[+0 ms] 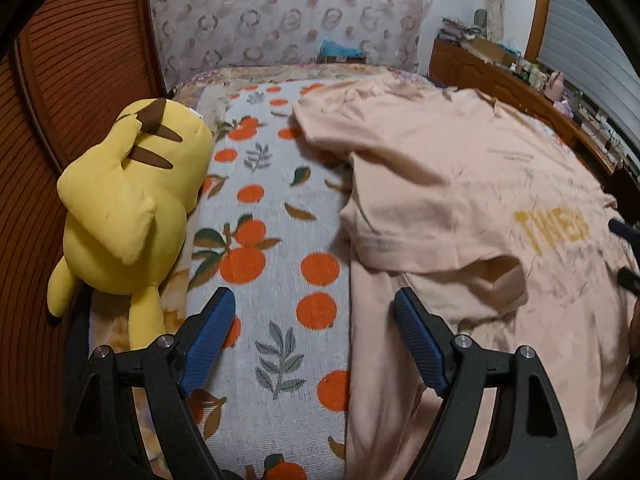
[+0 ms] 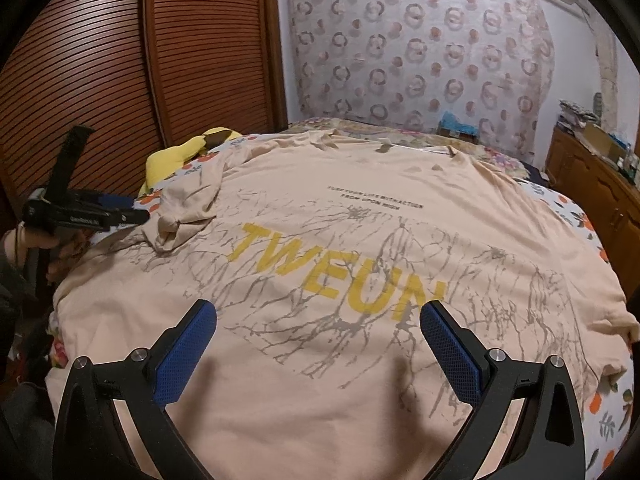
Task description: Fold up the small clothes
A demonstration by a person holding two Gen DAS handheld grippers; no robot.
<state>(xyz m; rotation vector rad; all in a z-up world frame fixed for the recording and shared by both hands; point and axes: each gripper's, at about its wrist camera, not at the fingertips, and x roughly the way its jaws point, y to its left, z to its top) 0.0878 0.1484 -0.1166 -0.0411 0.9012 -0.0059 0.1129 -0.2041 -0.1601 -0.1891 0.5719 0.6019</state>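
A peach T-shirt (image 2: 360,248) with yellow letters "TWEUN" and grey crack print lies spread flat on the bed. It also shows in the left wrist view (image 1: 460,208), where its left sleeve (image 1: 440,252) is folded in over the body. My left gripper (image 1: 316,304) is open and empty, low over the shirt's left edge and the bedsheet. It shows from the side in the right wrist view (image 2: 136,216), next to the bunched sleeve (image 2: 180,216). My right gripper (image 2: 320,312) is open and empty, above the shirt's lower middle.
A yellow plush toy (image 1: 132,200) lies on the left side of the bed against the brown slatted wardrobe (image 2: 120,60). The orange-print sheet (image 1: 272,240) covers the bed. A patterned upright mattress (image 2: 420,52) stands at the head. A cluttered wooden cabinet (image 2: 592,168) stands on the right.
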